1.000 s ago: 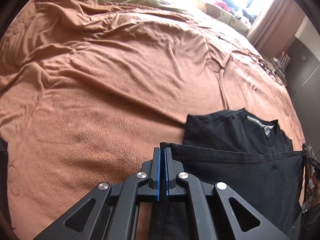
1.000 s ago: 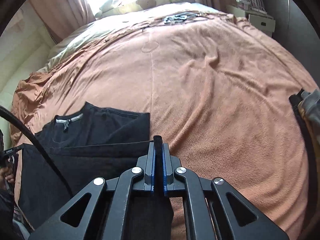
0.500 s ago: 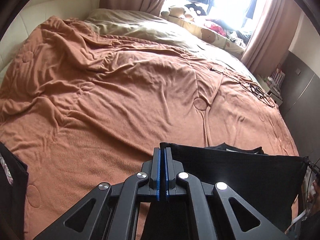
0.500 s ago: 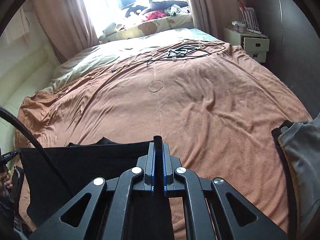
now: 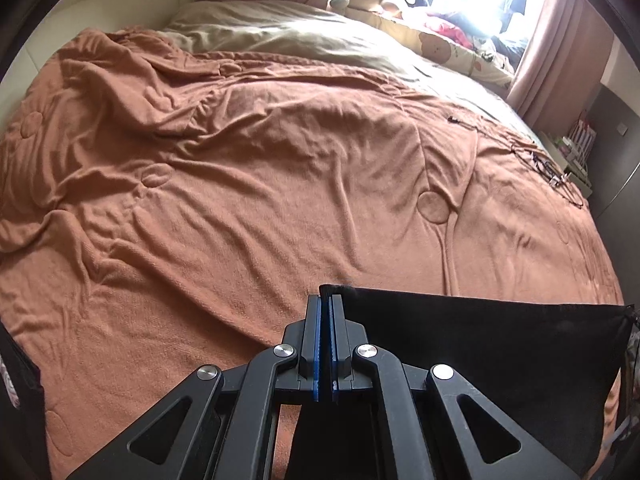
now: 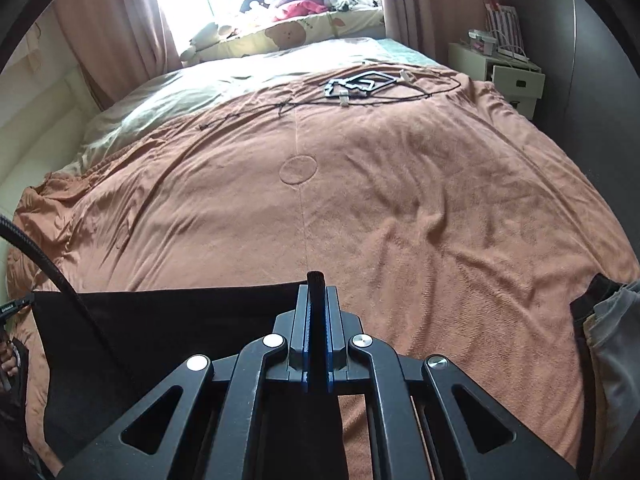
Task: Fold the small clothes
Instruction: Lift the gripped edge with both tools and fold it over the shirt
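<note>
**Black garment stretched between both tools**

A brown blanket (image 5: pixel 280 184) covers the bed. Above it hangs the black garment (image 5: pixel 480 344), edge taut. Left tool (image 5: pixel 329 312) and right tool (image 6: pixel 316 300) each pinch one corner.

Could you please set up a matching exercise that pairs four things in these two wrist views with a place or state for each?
Things:
1. black garment
2. brown blanket
3. tangled cables
4. white bedside cabinet

Places or states:
A. stands beside the bed near the dark wall
B. stretched taut, one corner pinched in the left gripper and another in the right gripper
C. spread wrinkled over the bed
D. lie on the blanket's far end

Pairs: 1-B, 2-C, 3-D, 4-A
</note>
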Tool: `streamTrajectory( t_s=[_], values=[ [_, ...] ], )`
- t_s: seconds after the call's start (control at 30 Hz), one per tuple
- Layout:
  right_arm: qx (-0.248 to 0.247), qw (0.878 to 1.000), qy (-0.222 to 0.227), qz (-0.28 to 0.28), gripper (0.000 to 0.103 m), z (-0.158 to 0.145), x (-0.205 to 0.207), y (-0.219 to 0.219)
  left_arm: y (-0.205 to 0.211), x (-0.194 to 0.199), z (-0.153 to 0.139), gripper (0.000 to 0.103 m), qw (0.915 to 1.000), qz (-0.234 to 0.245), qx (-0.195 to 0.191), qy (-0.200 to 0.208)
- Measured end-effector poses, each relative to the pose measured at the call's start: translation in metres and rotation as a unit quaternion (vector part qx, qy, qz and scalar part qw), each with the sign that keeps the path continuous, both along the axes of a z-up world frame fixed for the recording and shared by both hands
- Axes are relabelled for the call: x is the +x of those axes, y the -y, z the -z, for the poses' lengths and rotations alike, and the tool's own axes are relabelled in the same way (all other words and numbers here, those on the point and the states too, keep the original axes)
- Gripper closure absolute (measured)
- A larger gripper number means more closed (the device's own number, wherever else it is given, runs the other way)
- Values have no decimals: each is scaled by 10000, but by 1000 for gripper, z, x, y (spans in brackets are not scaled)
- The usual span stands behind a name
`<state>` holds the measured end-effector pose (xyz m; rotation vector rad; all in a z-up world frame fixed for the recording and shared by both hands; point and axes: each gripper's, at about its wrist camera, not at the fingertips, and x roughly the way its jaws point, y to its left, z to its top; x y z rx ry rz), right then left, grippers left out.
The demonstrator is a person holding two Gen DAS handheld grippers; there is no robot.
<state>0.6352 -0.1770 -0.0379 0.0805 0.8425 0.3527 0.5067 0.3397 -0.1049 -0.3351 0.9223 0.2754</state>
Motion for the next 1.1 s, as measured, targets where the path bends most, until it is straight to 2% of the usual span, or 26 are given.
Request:
streamTrajectory(
  t_s=[0.13,0.27,0.4,0.57,0.67,0.83,0.93,1.1],
  values=[
    [-146,9995,-259,35,101,27,27,-13,-2,14,37,100,9994,28,52,-337],
    [-169,9992,-354,96,101,43,42,-18,-6,20,54,100,9990,16,89,-449],
    [-224,9991,-340,126,101,49,49,-23,-5,24,54,100,9989,-1,233,-397],
    [-247,9994,-143,193,101,42,43,-24,-4,26,42,100,9989,-68,413,-230],
    [-448,9986,-217,199,101,48,43,-30,-1,33,47,100,9977,-223,525,-357],
    [-537,9968,-568,147,100,56,46,-34,-1,37,63,97,9955,-318,351,-825],
    [-612,9959,-659,64,99,51,40,-30,-1,22,60,95,9965,-276,207,-761],
    [-533,9959,-714,-139,99,39,19,-23,9,-6,49,58,9979,-148,152,-614]
  ],
)
